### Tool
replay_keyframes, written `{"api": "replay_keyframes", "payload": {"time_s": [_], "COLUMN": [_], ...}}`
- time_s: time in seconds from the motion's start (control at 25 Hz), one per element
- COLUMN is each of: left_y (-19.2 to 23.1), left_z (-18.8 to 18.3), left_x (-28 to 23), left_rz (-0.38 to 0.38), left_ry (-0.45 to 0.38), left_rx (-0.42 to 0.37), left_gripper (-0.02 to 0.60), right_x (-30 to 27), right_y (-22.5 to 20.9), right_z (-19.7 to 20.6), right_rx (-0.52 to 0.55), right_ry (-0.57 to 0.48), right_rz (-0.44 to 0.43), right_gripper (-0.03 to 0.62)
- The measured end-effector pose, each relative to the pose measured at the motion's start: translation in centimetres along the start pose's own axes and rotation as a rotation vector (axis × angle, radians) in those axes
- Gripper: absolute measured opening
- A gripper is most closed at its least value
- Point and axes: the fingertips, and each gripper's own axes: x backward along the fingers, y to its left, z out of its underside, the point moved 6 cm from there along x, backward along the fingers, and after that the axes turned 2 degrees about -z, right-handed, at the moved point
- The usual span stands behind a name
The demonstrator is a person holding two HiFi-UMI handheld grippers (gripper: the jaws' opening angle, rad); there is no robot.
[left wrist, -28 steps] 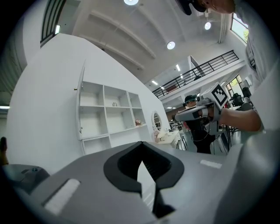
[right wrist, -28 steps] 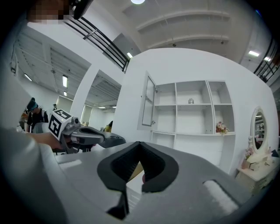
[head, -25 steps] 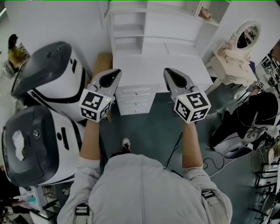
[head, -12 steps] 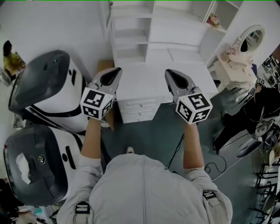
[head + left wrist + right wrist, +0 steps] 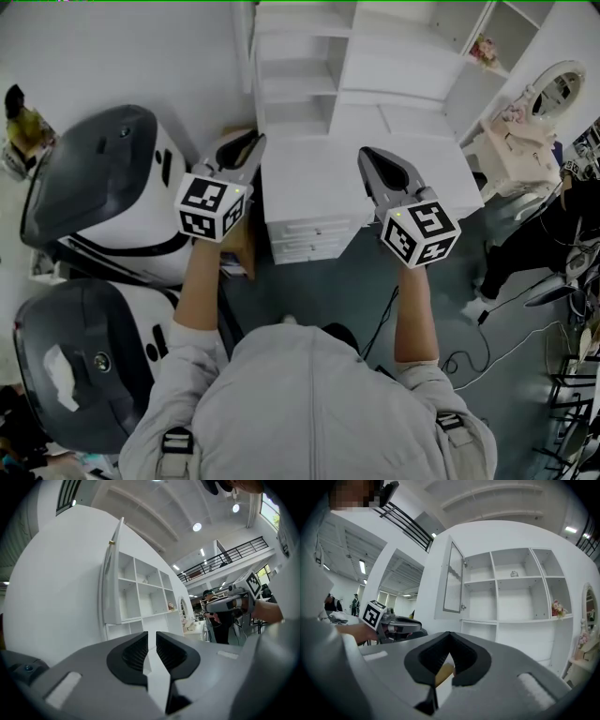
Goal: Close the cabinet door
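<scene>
The white cabinet (image 5: 366,66) stands ahead, with open shelves above a desk top and drawers. Its glass-panelled door (image 5: 111,573) hangs open at the left end, swung out from the shelves; the right gripper view shows the door (image 5: 453,577) too. My left gripper (image 5: 251,142) is held level over the desk's left corner, short of the door. In its own view the left gripper (image 5: 152,635) has its jaws opening, a narrow gap and nothing between them. My right gripper (image 5: 367,154) hovers over the desk top, and in its own view the right gripper (image 5: 449,634) is shut and empty.
Two big white-and-grey machines (image 5: 112,187) (image 5: 84,347) crowd the floor at my left. A brown box (image 5: 240,246) sits by the desk's left side. A vanity with an oval mirror (image 5: 555,89) and a person in black (image 5: 539,234) are at the right. Cables (image 5: 469,356) lie on the floor.
I have stepped closer to the cabinet, which now sits lower and further right in the head view. Both grippers have travelled forward with me, still side by side.
</scene>
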Motion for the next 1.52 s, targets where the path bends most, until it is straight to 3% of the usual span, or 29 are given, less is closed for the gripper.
{"api": "replay_keyframes", "payload": {"time_s": [0.28, 0.56, 0.76, 0.96, 1.24, 1.52], "left_y": [4.0, 6.5, 6.5, 6.3, 5.6, 3.2], "left_z": [-0.2, -1.1, -2.8, -3.8, -4.0, -4.6], "left_x": [-1.9, -4.0, -5.2, -5.7, -5.8, -7.2], "left_rz": [-0.113, -0.202, -0.269, -0.382, -0.563, -0.722], "left_ry": [-0.014, -0.054, -0.091, -0.058, -0.006, 0.012], "left_rx": [0.030, 0.051, 0.004, -0.018, -0.011, 0.015], "left_gripper": [0.161, 0.186, 0.172, 0.130, 0.106, 0.077], "right_x": [-1.6, -3.4, -6.7, -10.4, -13.2, -13.0], "right_y": [-2.0, -6.5, -10.5, -13.1, -15.3, -19.0], "right_z": [0.2, 0.8, -0.2, -1.3, -1.7, -1.0], "right_rx": [-0.003, -0.005, -0.008, -0.013, -0.002, -0.004], "right_ry": [-0.022, -0.014, -0.041, -0.065, -0.075, -0.066], "right_rz": [0.023, -0.023, -0.111, -0.244, -0.410, -0.493], "right_gripper": [0.002, 0.002, 0.002, 0.002, 0.002, 0.002]}}
